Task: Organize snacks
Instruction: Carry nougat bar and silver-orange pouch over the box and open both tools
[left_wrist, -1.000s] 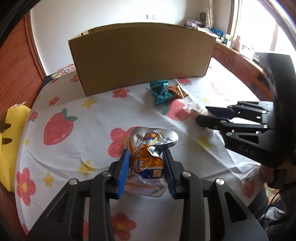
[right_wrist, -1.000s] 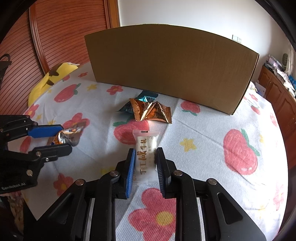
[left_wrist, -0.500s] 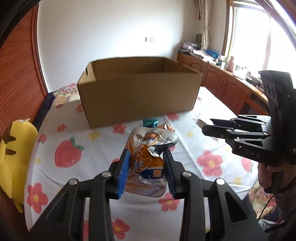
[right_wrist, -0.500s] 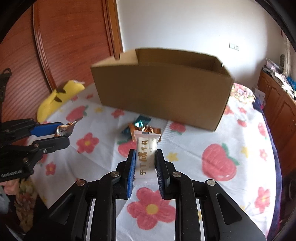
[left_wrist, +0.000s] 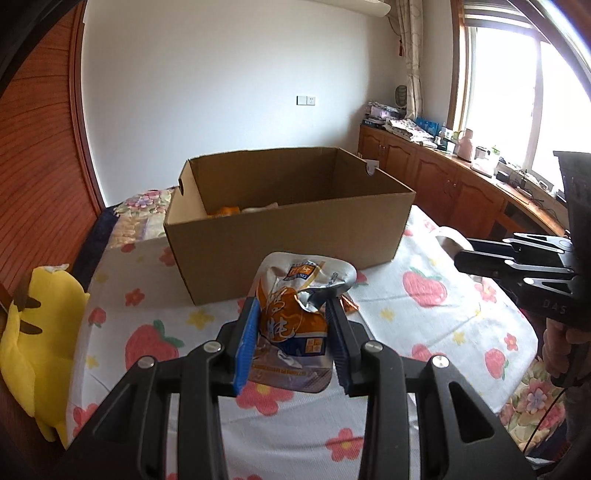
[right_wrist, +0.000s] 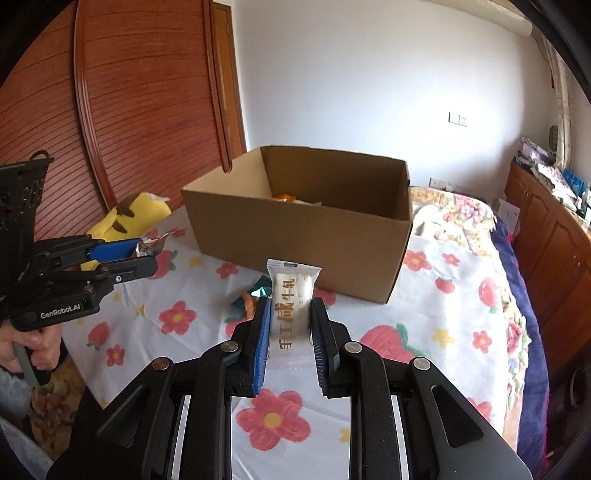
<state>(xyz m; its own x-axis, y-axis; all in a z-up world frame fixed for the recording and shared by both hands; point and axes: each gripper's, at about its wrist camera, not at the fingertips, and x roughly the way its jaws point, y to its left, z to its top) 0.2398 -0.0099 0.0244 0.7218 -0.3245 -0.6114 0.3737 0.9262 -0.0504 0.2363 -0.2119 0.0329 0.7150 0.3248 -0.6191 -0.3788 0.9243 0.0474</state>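
At far left a yellow plush toy (left_wrist: 33, 332) lies on the strawberry-print bedspread (left_wrist: 424, 314). Our left tongs (left_wrist: 291, 317) are clenched on a crumpled orange and silver snack pouch (left_wrist: 295, 314), held above the bed in front of the open cardboard box (left_wrist: 288, 229), which already has a few snacks inside. Our right tongs (right_wrist: 288, 321) grip a white wrapped candy bar (right_wrist: 291, 291) upright, above the bed near the box. Two small wrapped snacks (right_wrist: 253, 299) lie on the bedspread just below it.
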